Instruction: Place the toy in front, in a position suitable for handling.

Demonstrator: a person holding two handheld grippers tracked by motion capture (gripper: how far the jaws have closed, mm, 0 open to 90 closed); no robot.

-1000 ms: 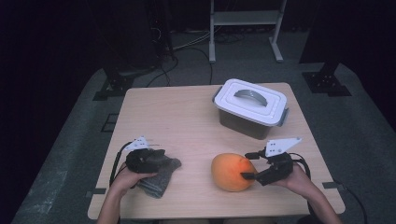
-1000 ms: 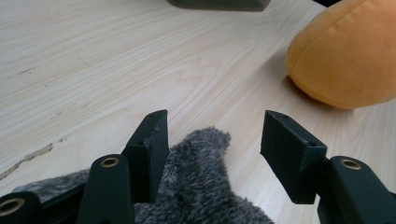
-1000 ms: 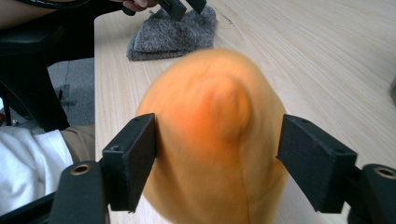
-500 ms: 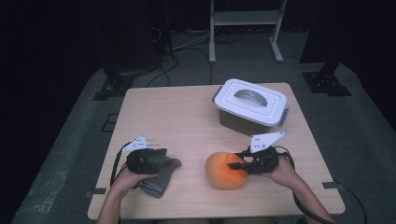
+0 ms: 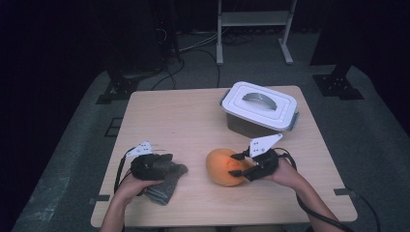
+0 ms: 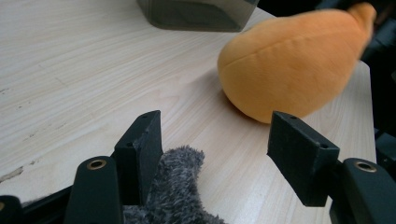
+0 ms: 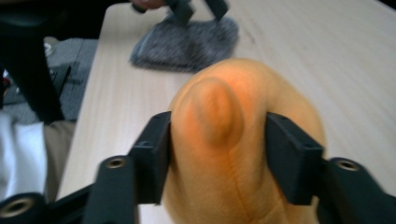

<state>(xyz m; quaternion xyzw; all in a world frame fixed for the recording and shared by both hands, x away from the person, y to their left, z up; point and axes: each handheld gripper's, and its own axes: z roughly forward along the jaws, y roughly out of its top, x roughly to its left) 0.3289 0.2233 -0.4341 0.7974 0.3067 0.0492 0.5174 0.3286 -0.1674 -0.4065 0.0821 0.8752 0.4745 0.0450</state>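
- Table (image 5: 193,121) is seen from above in the high view; the right gripper (image 5: 238,164) is set against the right side of the orange plush (image 5: 223,166), one jaw above its near end and one below.
- Just left of that plush, well apart from the right gripper, the left gripper (image 5: 170,163) is laid over a grey cloth (image 5: 167,186), which sticks out below and to the right of its jaws.
- Beyond the right gripper, toward the far edge, a lidded white box (image 5: 259,107) is stood, apart from both grippers.
- In the left gripper view, the jaws are held partly open, having just been opening; a tuft of the cloth (image 6: 180,184) is seen against the inner face of the left jaw, while the right jaw is clear of it, so nothing is clamped.
- Ahead of those jaws and to their right, the plush (image 6: 292,63) is seen lying on the wood, with the box's dark base (image 6: 196,14) farther off.
- In the right gripper view, the plush (image 7: 219,121) is seated between the jaws, both pads being pressed on its sides; the jaws have just been opening, yet the grip is kept.
- Past the plush, up and to the left, the cloth (image 7: 187,42) is seen under the left gripper (image 7: 196,7).
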